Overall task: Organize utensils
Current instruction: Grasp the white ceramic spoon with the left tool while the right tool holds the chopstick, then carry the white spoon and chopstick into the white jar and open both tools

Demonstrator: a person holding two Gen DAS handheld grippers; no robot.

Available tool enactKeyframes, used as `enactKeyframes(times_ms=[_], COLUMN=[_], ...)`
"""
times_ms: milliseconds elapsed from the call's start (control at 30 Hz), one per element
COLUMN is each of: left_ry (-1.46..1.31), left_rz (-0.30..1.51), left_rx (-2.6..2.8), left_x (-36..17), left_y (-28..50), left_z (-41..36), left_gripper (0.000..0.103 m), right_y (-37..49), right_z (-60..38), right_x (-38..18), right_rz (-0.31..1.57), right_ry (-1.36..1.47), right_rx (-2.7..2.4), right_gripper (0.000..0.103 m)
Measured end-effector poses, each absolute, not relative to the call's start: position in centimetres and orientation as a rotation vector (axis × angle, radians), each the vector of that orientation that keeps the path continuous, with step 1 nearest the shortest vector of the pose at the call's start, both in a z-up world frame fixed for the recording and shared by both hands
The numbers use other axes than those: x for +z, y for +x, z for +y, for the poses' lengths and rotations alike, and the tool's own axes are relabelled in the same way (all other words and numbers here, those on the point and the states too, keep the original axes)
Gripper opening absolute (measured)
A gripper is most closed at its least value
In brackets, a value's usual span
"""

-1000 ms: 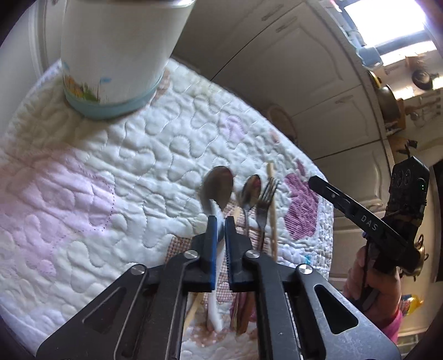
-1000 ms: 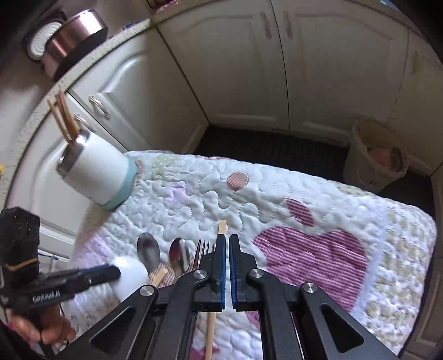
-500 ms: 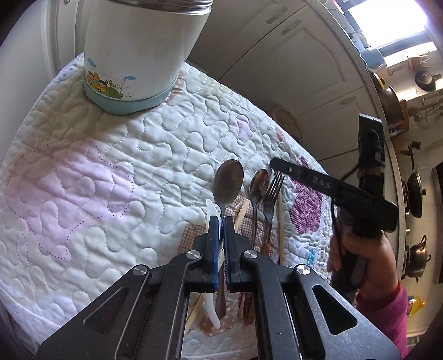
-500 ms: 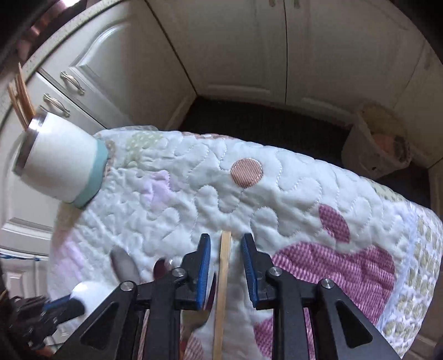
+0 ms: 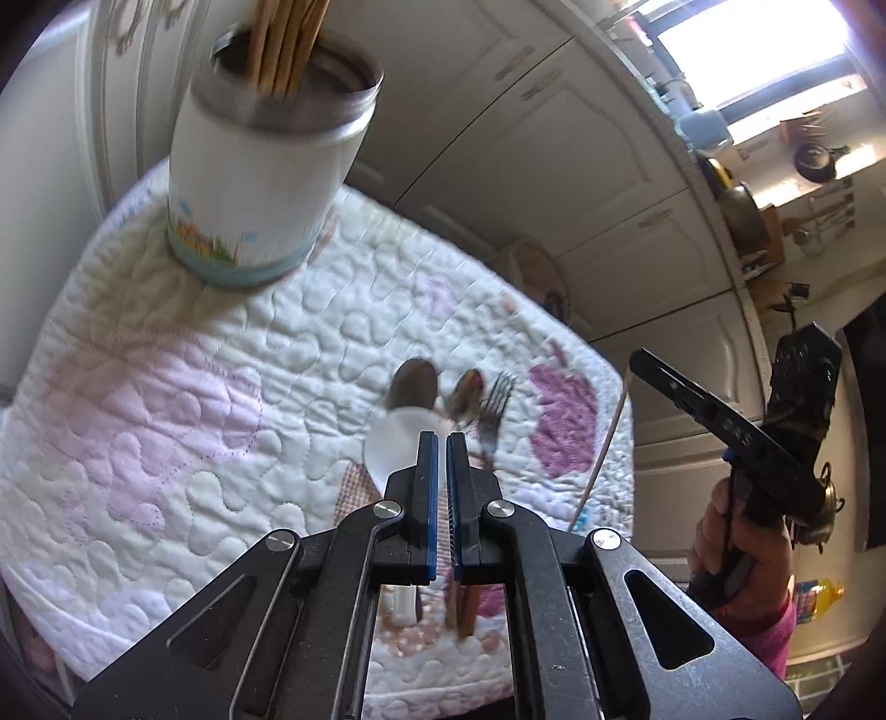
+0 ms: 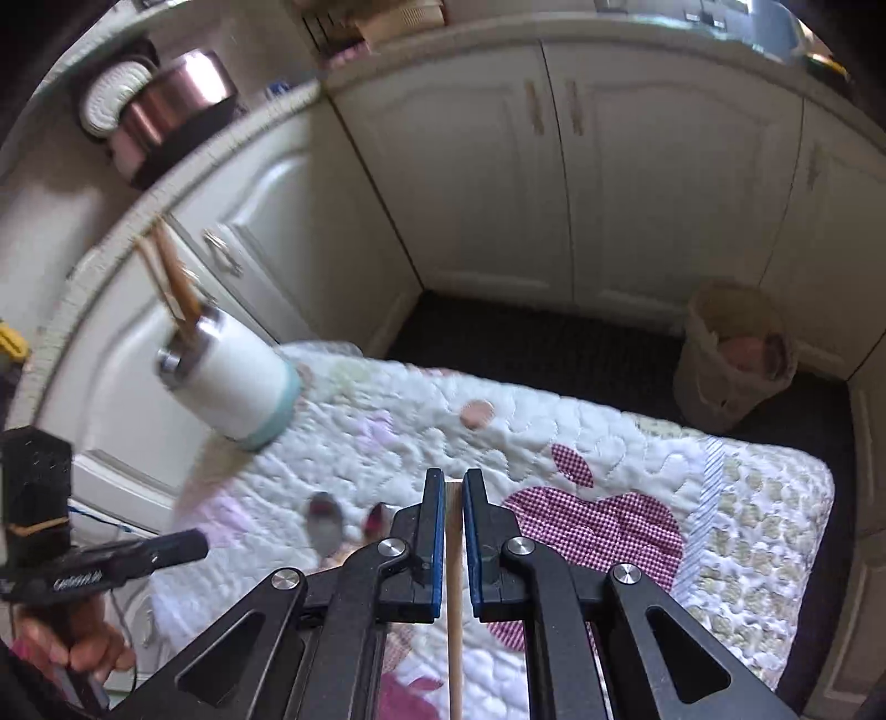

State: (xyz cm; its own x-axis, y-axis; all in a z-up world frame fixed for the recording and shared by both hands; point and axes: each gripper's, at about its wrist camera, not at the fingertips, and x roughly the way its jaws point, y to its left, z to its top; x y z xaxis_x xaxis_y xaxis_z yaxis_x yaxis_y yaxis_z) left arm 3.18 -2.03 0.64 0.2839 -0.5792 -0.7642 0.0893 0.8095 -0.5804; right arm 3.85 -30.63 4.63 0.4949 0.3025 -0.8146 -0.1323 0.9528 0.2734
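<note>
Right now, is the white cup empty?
No, the white cup holds several wooden chopsticks sticking out of its top.

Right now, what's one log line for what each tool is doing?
left tool: shut on white spoon | right tool: shut on chopstick | cup: upright on quilt

The white cup (image 5: 260, 183), packed with wooden chopsticks (image 5: 285, 39), stood at the quilt's (image 5: 166, 415) far corner. Bare quilt lay open between it and the spoons (image 5: 412, 382) and fork (image 5: 495, 393) clustered near the left hand-held gripper (image 5: 441, 443).
</note>
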Motion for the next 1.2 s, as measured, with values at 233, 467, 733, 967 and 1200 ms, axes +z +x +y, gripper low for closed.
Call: enactKeyframes(times_ms=[233, 467, 733, 967, 1200], left_ry=[-0.422, -0.384, -0.418, -0.373, -0.411], left_rz=[1.191, 1.307, 1.354, 1.358, 1.309], left_rx=[-0.454, -0.399, -0.347, -0.393, -0.435], left_x=[2.4, -3.3, -7.2, -7.3, -4.8], left_y=[3.0, 4.4, 5.6, 5.3, 4.8], left_z=[-2.5, -5.0, -6.3, -7.9, -6.7], left_gripper=[0.001, 0.030, 0.030, 0.006, 0.000], right_y=[2.5, 0.9, 0.5, 0.9, 0.9], right_z=[-29.4, -29.5, -30.0, -29.3, -28.3], right_x=[8.5, 10.0, 10.4, 9.8, 10.8], right_rz=[0.948, 0.925, 0.923, 0.932, 0.913], right_ry=[0.167, 0.168, 0.166, 0.176, 0.150], right_rx=[0.317, 0.347, 0.357, 0.371, 0.396], right_gripper=[0.006, 0.006, 0.006, 0.006, 0.006])
